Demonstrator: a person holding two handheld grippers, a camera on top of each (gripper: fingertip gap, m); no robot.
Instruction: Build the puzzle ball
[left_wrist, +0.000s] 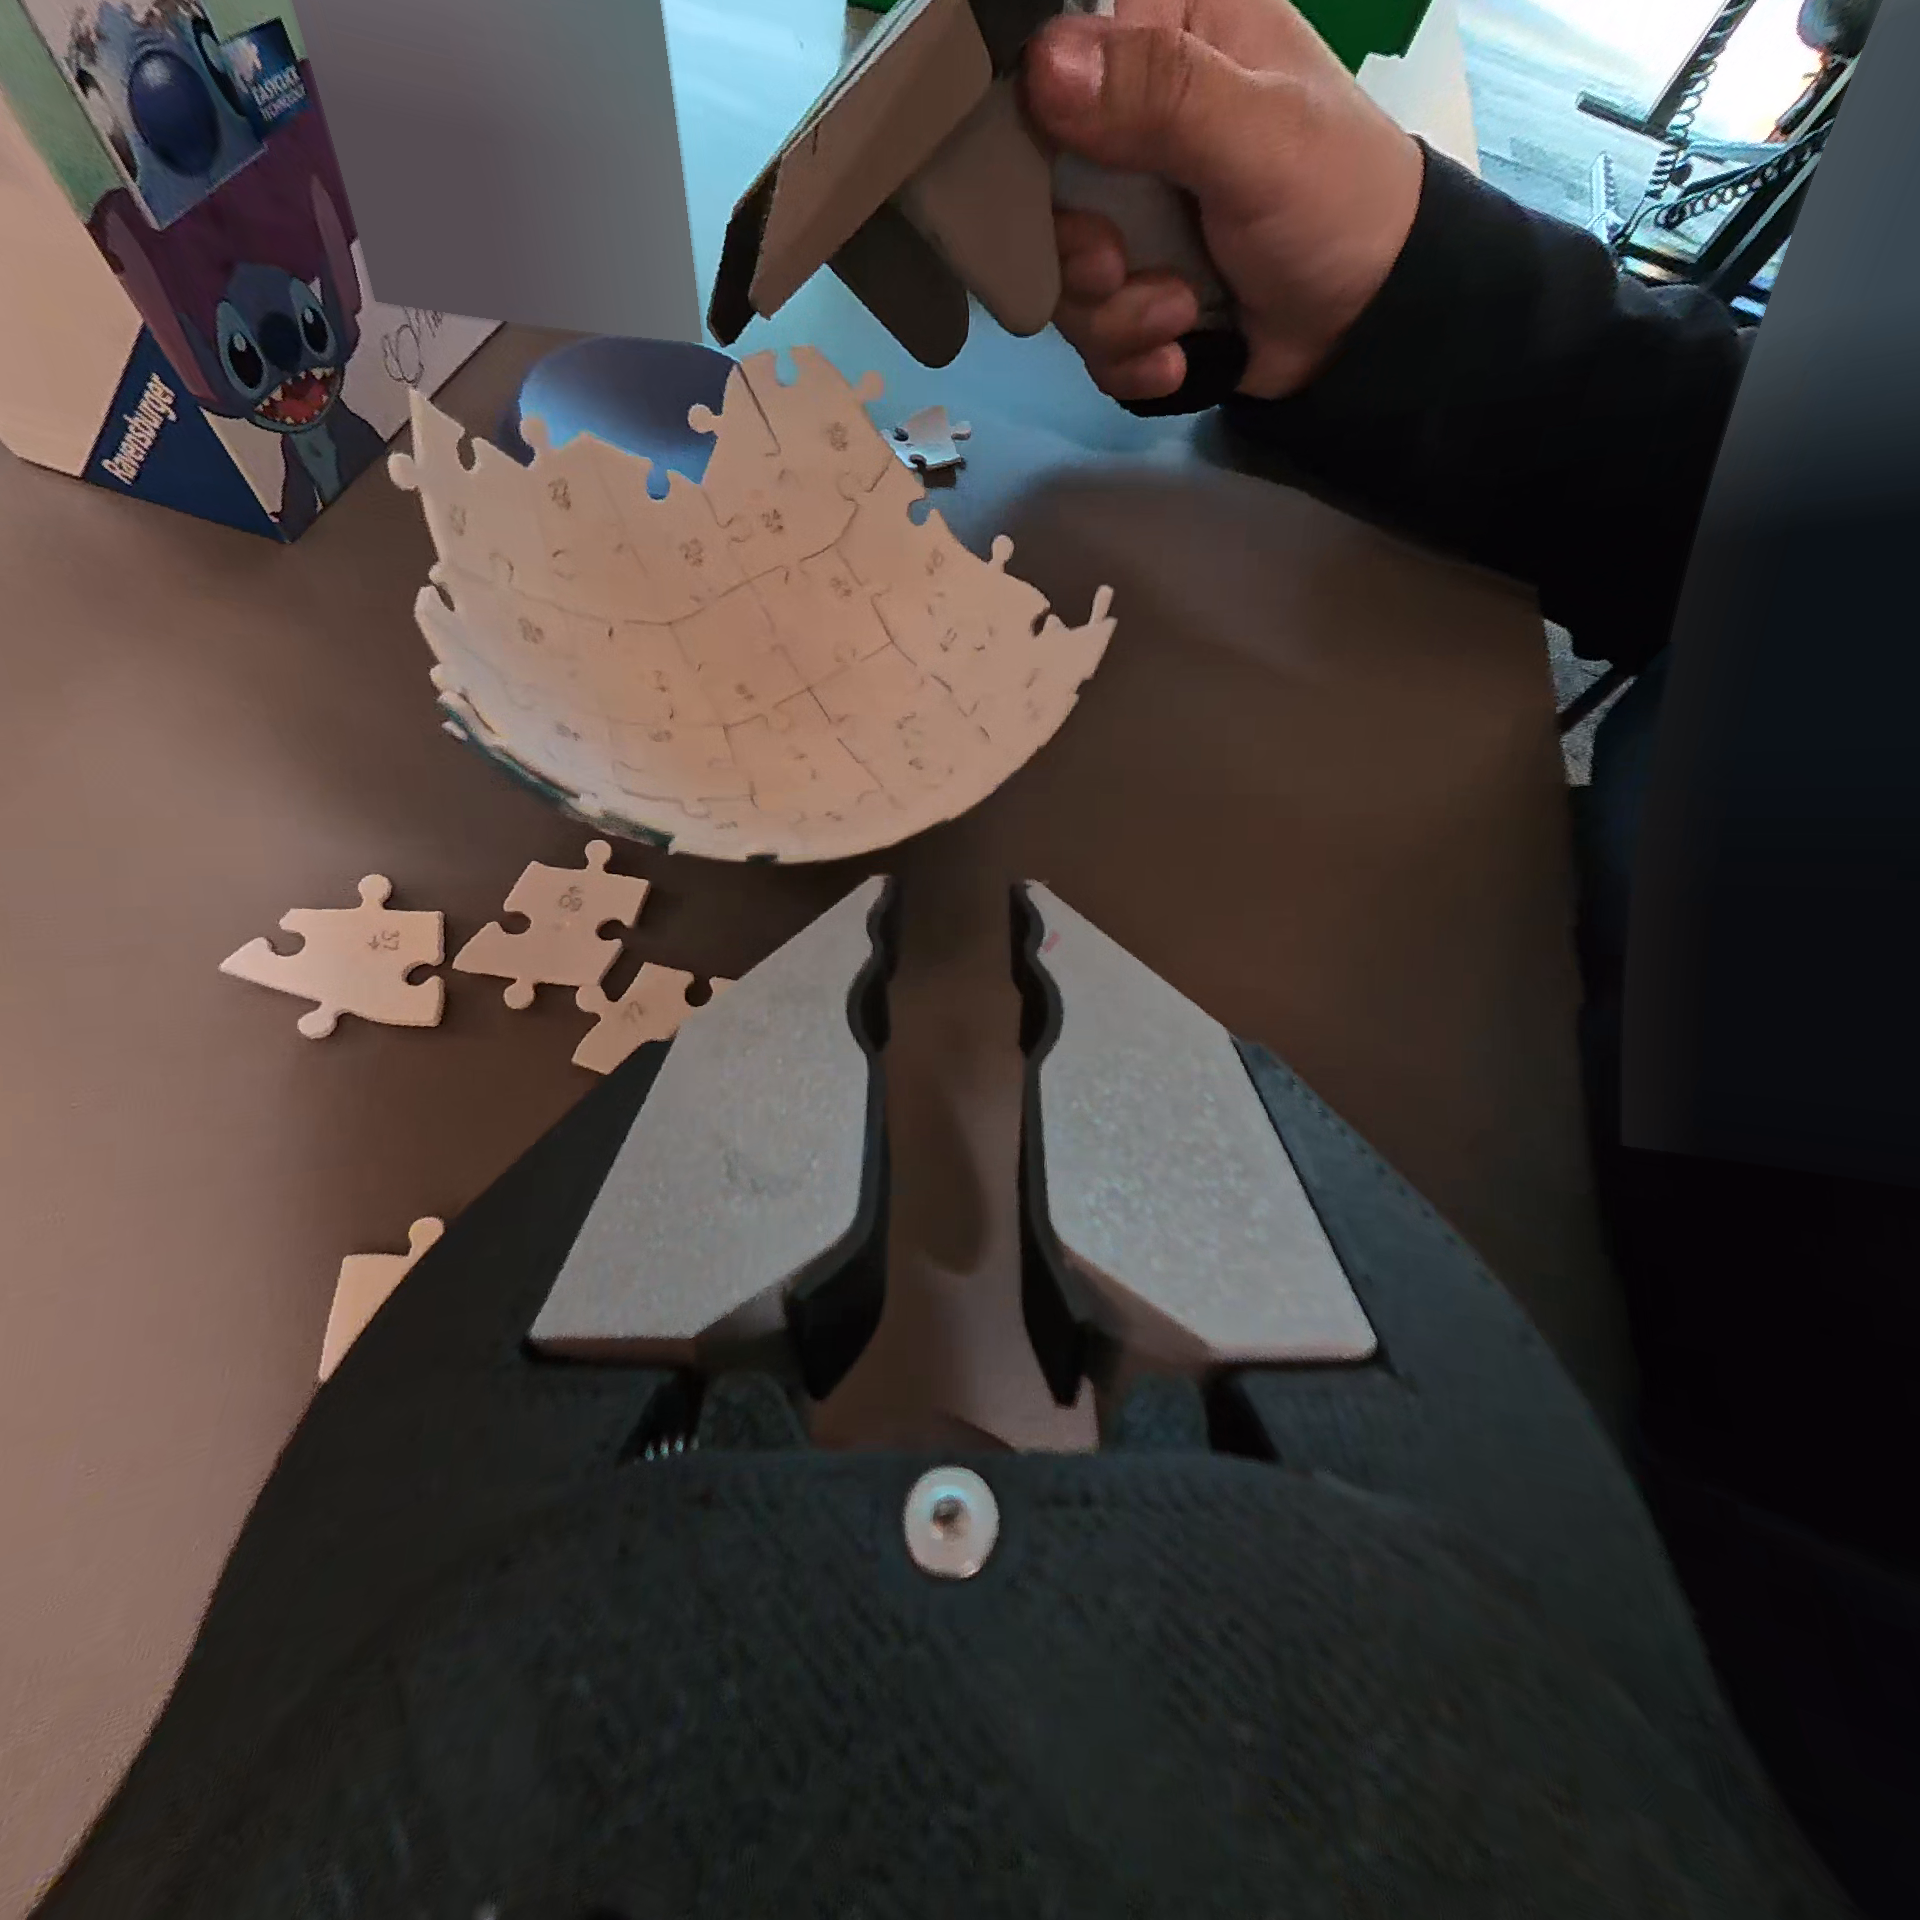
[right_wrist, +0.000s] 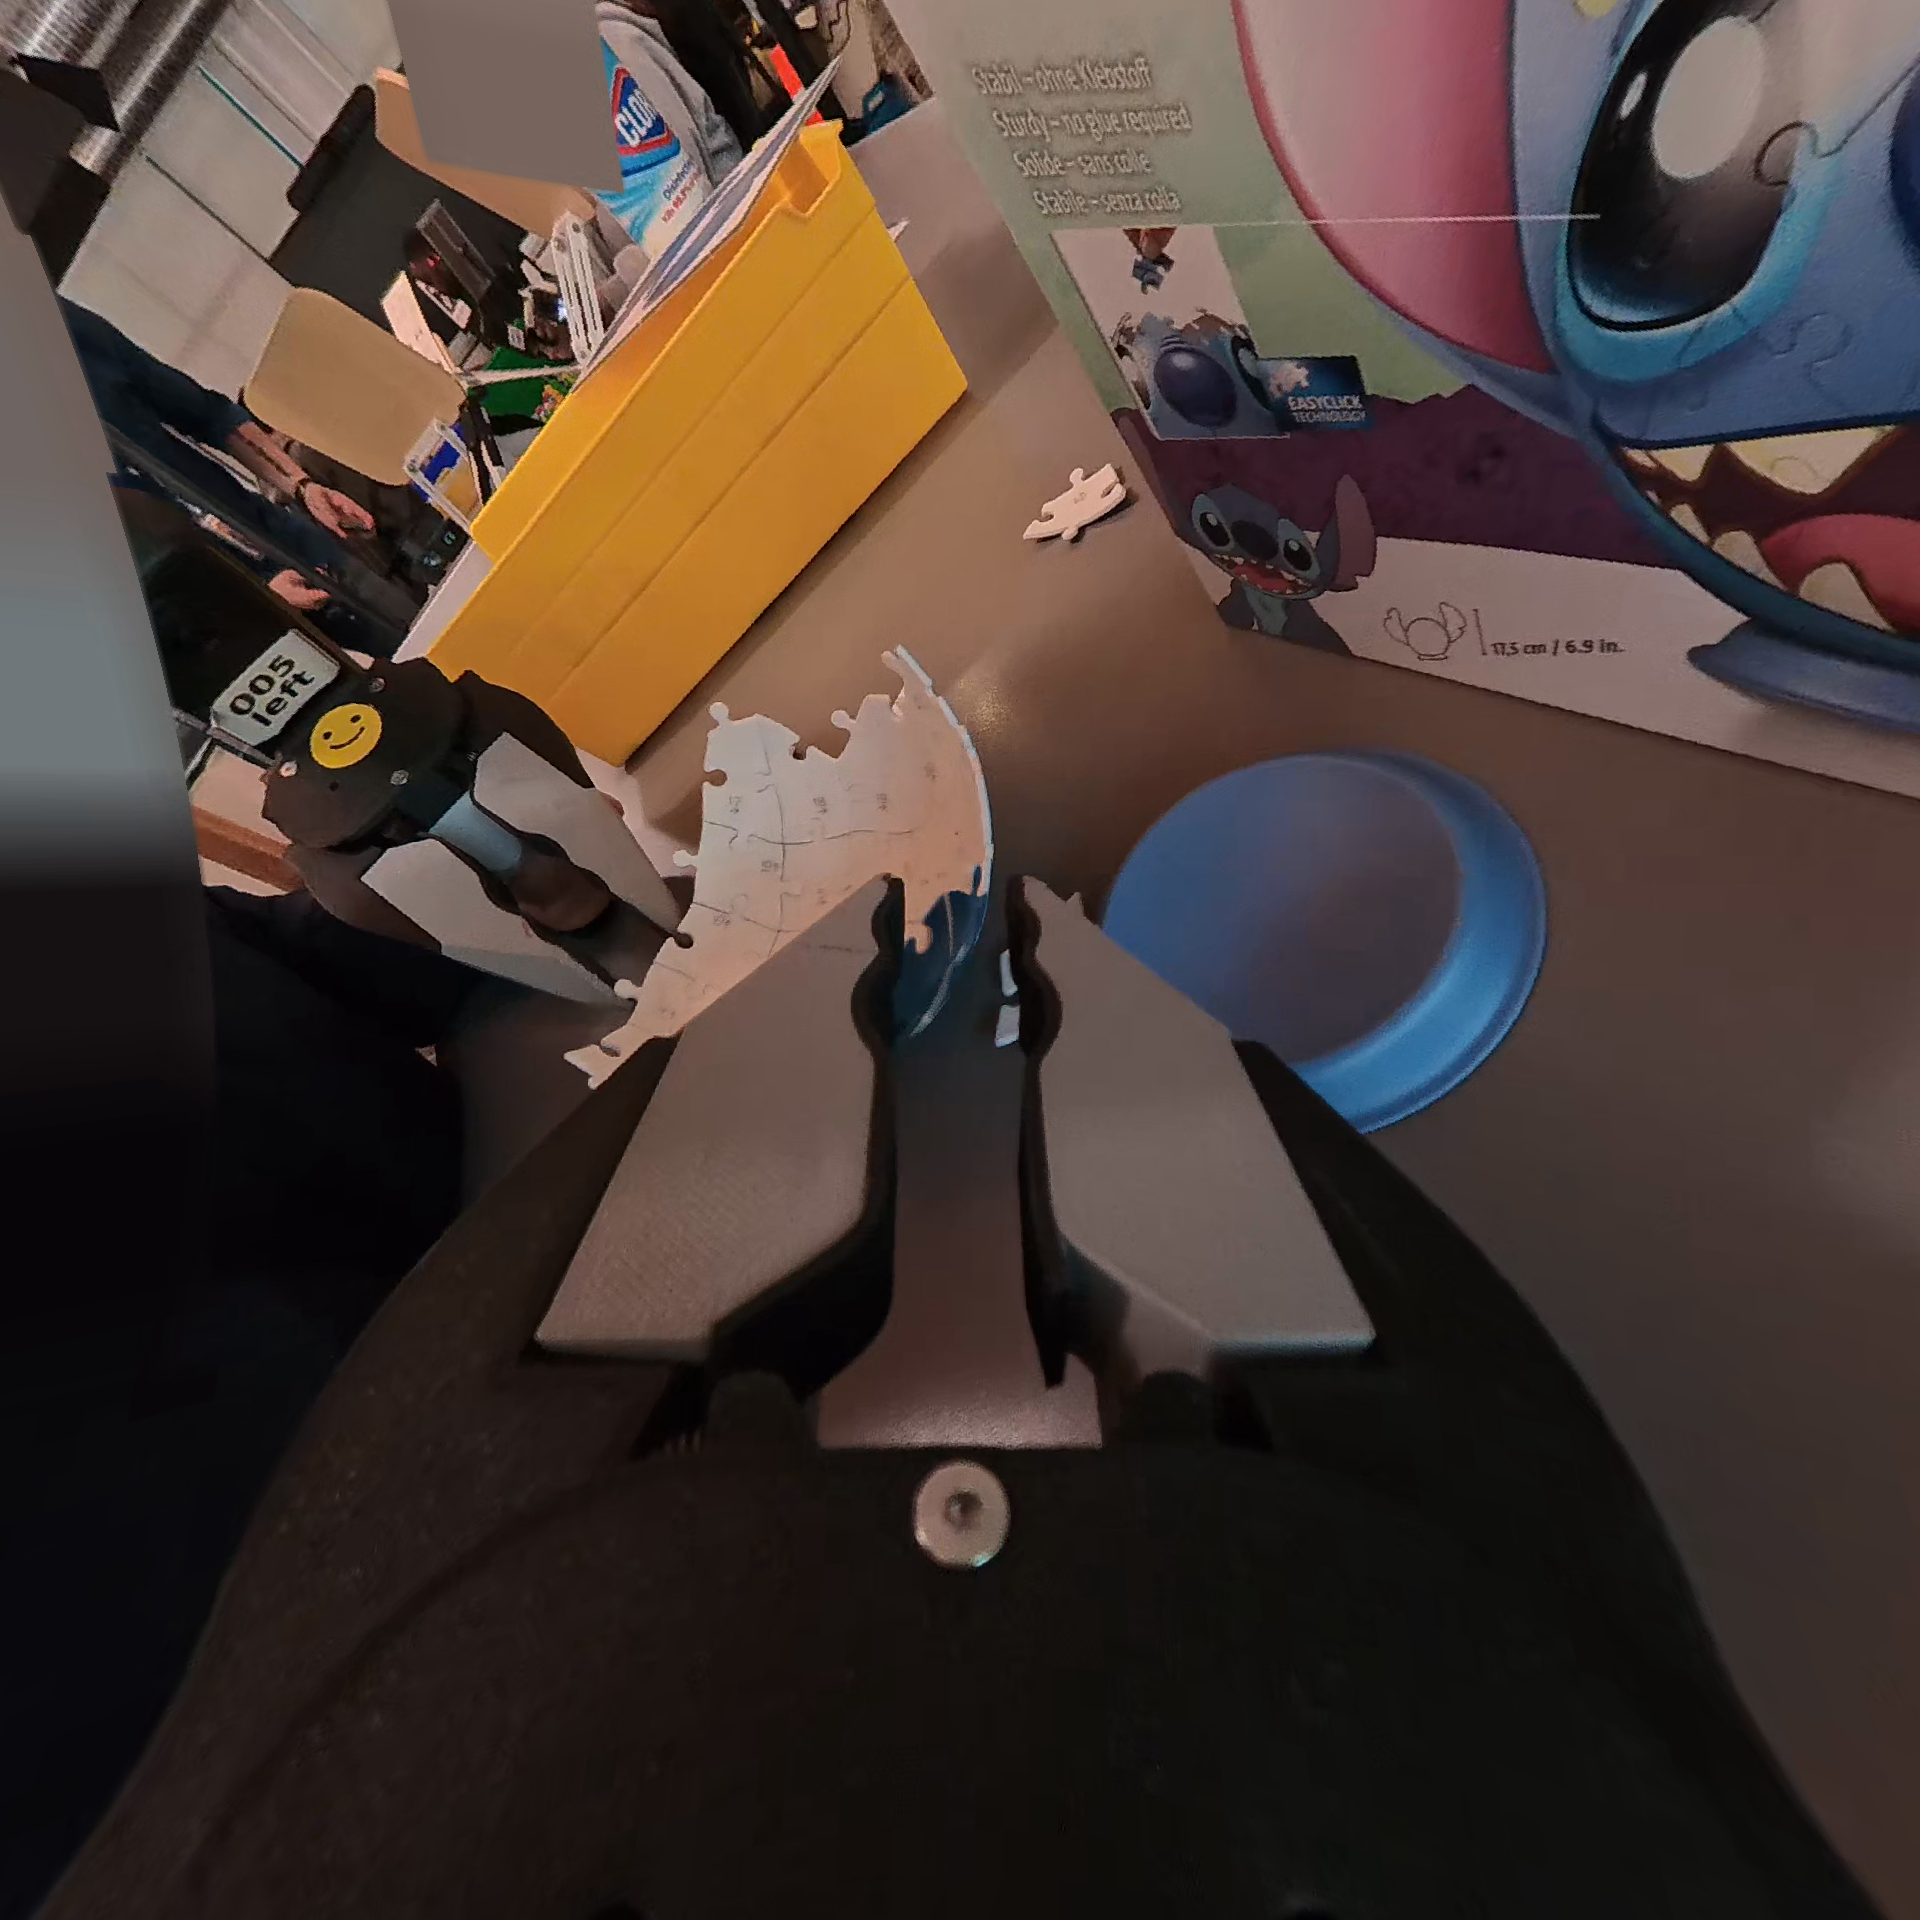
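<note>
The half-built puzzle ball (left_wrist: 748, 665) is a curved shell, white and numbered inside, blue outside, standing tilted on the brown table (left_wrist: 1247, 831). My left gripper (left_wrist: 952, 896) is open and empty, with its tips just under the shell's near edge. My right gripper (left_wrist: 831, 332), held in a hand, sits at the shell's far rim. In the right wrist view the right gripper (right_wrist: 952, 896) is open, with the shell's (right_wrist: 821, 842) rim between its jaws. The left gripper (right_wrist: 623, 914) shows at the shell's other edge.
Loose white pieces (left_wrist: 353, 966) lie at left, one more (left_wrist: 930, 442) behind the shell and another (right_wrist: 1075, 504) by the box. The blue stand (right_wrist: 1330, 935) sits beside the shell. The puzzle box (left_wrist: 197, 281) stands at the back left, and a yellow bin (right_wrist: 707, 468) beyond. The gap from one gripper's tips to the other's is roughly 15 cm.
</note>
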